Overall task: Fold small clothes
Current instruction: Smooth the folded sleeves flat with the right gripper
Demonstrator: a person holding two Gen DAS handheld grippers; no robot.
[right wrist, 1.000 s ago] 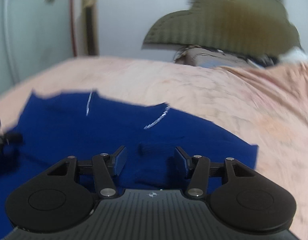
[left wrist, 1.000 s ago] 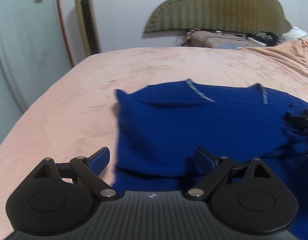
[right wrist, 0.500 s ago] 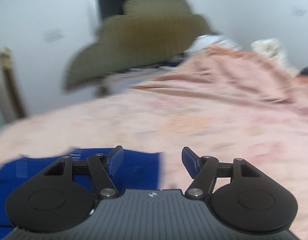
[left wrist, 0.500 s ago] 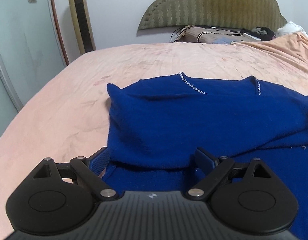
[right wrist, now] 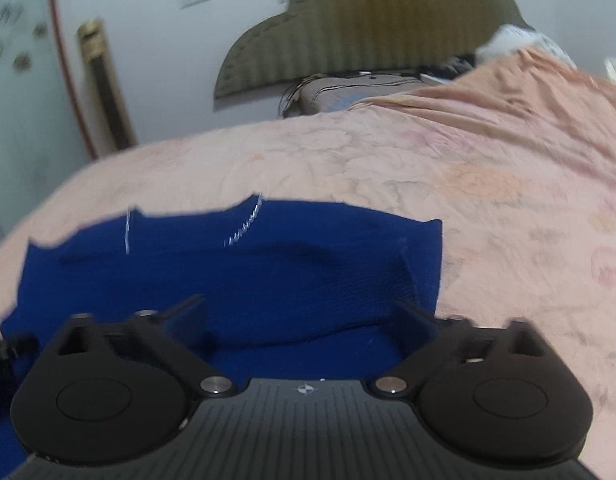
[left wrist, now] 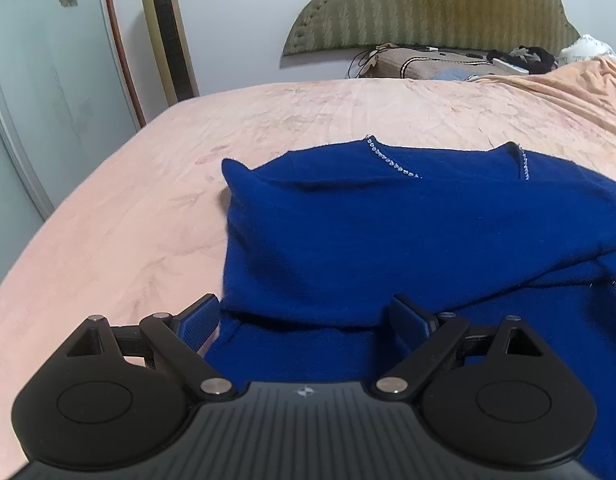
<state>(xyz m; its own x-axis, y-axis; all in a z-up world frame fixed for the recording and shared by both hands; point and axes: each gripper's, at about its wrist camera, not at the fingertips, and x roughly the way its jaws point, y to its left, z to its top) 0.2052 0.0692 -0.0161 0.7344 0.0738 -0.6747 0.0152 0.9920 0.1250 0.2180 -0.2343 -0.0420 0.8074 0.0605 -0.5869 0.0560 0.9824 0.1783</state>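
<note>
1. The blue sweater [left wrist: 388, 240] lies partly folded on the pink bedspread [left wrist: 128, 220].
2. Left gripper [left wrist: 308, 320]: fingers spread wide, low over its near edge.
3. Right gripper [right wrist: 300, 316]: blurred, apparently also spread, nothing held.

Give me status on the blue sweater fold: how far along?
Done: the blue sweater lies on the pink bedspread with both sides folded in, the flaps crossing below the beaded neckline.
In hand: nothing; the left hand-held gripper and right hand-held gripper are both open over the near hem.
Left: probably folding the hem up toward the neckline.
</note>
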